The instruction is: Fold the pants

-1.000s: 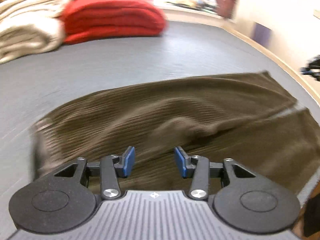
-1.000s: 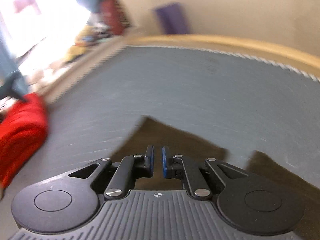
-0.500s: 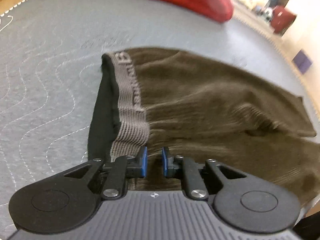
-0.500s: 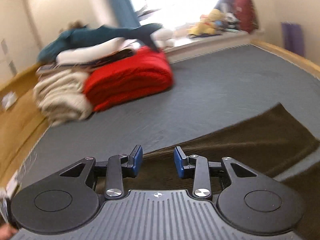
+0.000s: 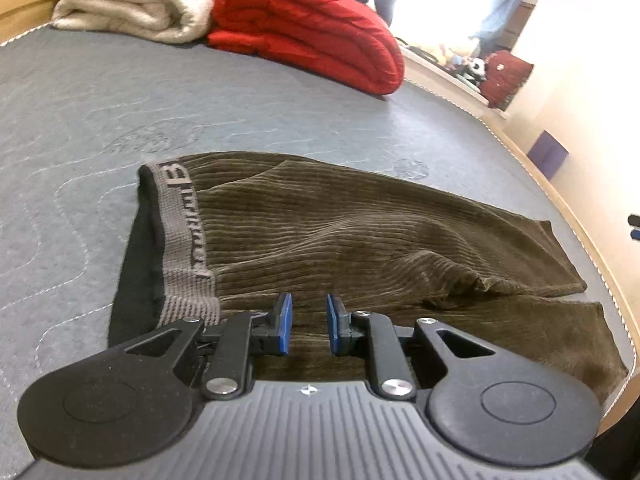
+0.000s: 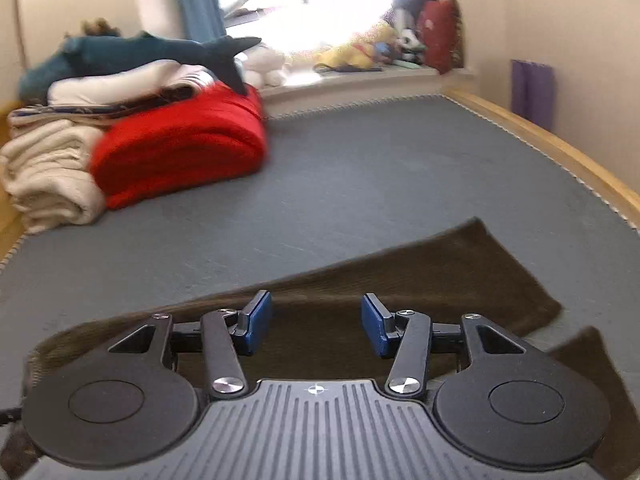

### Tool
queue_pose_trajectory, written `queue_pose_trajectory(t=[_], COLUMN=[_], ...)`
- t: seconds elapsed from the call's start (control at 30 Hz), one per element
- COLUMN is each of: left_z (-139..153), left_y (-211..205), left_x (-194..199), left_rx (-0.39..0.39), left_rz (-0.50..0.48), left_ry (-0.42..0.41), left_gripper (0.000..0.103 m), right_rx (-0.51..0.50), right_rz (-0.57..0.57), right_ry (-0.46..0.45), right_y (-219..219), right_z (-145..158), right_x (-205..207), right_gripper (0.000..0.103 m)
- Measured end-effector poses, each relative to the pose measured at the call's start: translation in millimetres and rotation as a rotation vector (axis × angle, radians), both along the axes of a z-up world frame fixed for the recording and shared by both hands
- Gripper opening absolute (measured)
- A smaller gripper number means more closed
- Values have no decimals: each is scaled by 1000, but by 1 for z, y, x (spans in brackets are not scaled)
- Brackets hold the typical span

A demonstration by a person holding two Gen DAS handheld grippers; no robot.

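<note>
- The brown ribbed corduroy pants [image 5: 360,240] lie flat on the grey quilted mattress [image 5: 100,120], waist end to the left, legs running off to the right.
- Their grey lettered waistband [image 5: 184,236] with a black lining edge sits at the left end, just left of my left gripper [image 5: 307,328].
- My left gripper hovers over the near part of the pants beside the waistband; its blue pads [image 5: 284,324] stand a narrow gap apart and are easing wider. Cloth shows through the gap beneath them, yet I see none pinched, so that gripper is released.
- In the right wrist view, my right gripper [image 6: 317,326] is over the same pants [image 6: 420,280], above the leg section; the far leg's hem ends up to the right.
- Its jaws are spreading, pads well apart, with bare cloth below and nothing held.
- The two legs part at the right, a strip of mattress showing between them.
- Far across the mattress, a folded red blanket [image 5: 304,28] lies beside a rolled cream blanket [image 5: 132,4], both well apart from the pants.
- A dark teal shark plush [image 6: 152,54] rests on top of that far pile.
</note>
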State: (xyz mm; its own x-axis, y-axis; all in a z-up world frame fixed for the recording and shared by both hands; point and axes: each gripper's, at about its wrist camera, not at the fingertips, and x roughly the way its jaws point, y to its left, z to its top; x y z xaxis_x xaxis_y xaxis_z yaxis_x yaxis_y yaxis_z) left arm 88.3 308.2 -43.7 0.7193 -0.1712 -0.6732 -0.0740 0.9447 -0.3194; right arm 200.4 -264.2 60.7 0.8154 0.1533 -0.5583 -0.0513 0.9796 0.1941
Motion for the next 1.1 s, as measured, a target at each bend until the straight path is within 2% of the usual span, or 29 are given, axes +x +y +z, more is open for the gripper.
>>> queue_pose_trajectory(t=[0.1, 0.2, 0.33, 0.53, 0.6, 0.73, 0.77, 0.8, 0.83, 0.9, 1.0, 1.1], left_z=[-6, -5, 2, 21, 22, 12, 7, 3, 0, -7, -16, -27], left_y=[-4, -4, 0, 15, 22, 35, 37, 39, 41, 43, 41, 40], left_x=[6, 11, 31, 95, 117, 162, 173, 181, 188, 199, 210, 224], left_rx=[11, 3, 47, 142, 151, 177, 186, 194, 199, 194, 204, 217], left_rz=[-5, -3, -13, -14, 3, 60, 68, 70, 73, 71, 58, 21], left_ry=[4, -2, 8, 4, 15, 66, 88, 106, 119, 132, 145, 192], left_gripper=[19, 19, 19, 19, 19, 19, 21, 30, 50, 69, 69, 69], right_rx=[-37, -57, -65, 2, 28, -12, -30, -42, -50, -61, -88, -95], right_rz=[-20, -31, -46, -71, -75, -60, -55, -53, -51, -51, -57, -61], right_ry=[-24, 16, 25, 58, 75, 74, 71, 71, 74, 80, 91, 105], right_y=[-9, -18, -28, -42, -45, -42, -41, -41, -41, -42, -45, -49], right_z=[0, -8, -16, -21, -24, -25, -25, -26, -26, -28, -31, -34], right_x=[-1, 3, 12, 17, 17, 17, 17, 17, 17, 16, 16, 17], right_gripper=[52, 52, 52, 52, 52, 52, 52, 52, 52, 52, 52, 52])
